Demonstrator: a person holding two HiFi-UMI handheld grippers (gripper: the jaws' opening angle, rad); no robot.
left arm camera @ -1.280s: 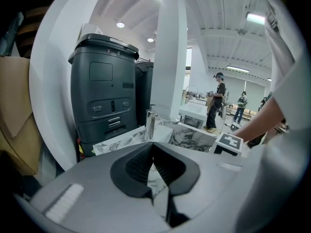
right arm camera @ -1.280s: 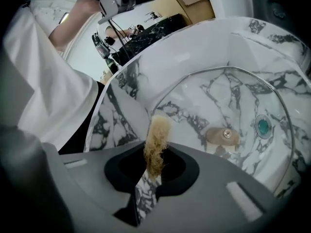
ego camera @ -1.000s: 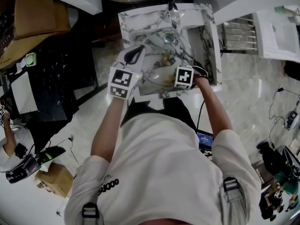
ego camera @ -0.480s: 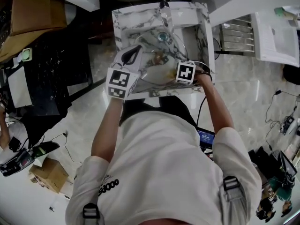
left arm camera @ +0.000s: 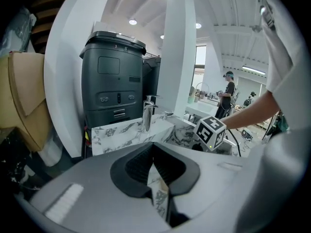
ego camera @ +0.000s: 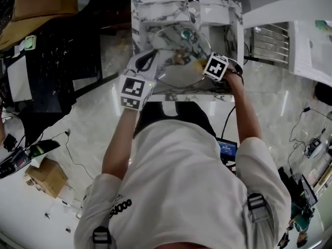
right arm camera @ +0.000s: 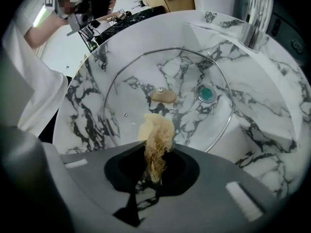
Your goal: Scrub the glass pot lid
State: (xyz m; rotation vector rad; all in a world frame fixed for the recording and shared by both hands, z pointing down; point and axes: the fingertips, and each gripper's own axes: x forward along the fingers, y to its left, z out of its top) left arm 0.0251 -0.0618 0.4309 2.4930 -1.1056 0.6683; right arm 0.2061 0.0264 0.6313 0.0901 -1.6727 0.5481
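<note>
Since 1 s ago my R gripper [ego camera: 205, 65] has gone from the near-right edge of the glass lid [ego camera: 174, 69] up along its right side. My L gripper [ego camera: 149, 61] hasn't left the left rim.

The lid sits over the basin of the marble sink [ego camera: 139, 15], knob [right arm camera: 163, 96] facing me. The teal drain [right arm camera: 206, 93] shows thru the glass. L gripper's jaws are closed on the lid's edge; in the left gripper view a thin sliver of glass stands pinched between them. R gripper's jaws are clamped on a yellowish fibrous scrubber [right arm camera: 156, 135]. Its loose end pokes out over the glass just inside the near rim, short of the knob. Can't tell if it's pressing on the glass.

Chrome faucet [ego camera: 193, 7] stands at the sink's far edge, behind the drain. Beyond it, in the left gripper view, a dark grey cabinet [left arm camera: 112, 76]. A person [left arm camera: 227, 95] stands far back in the room, well apart from the sink.
</note>
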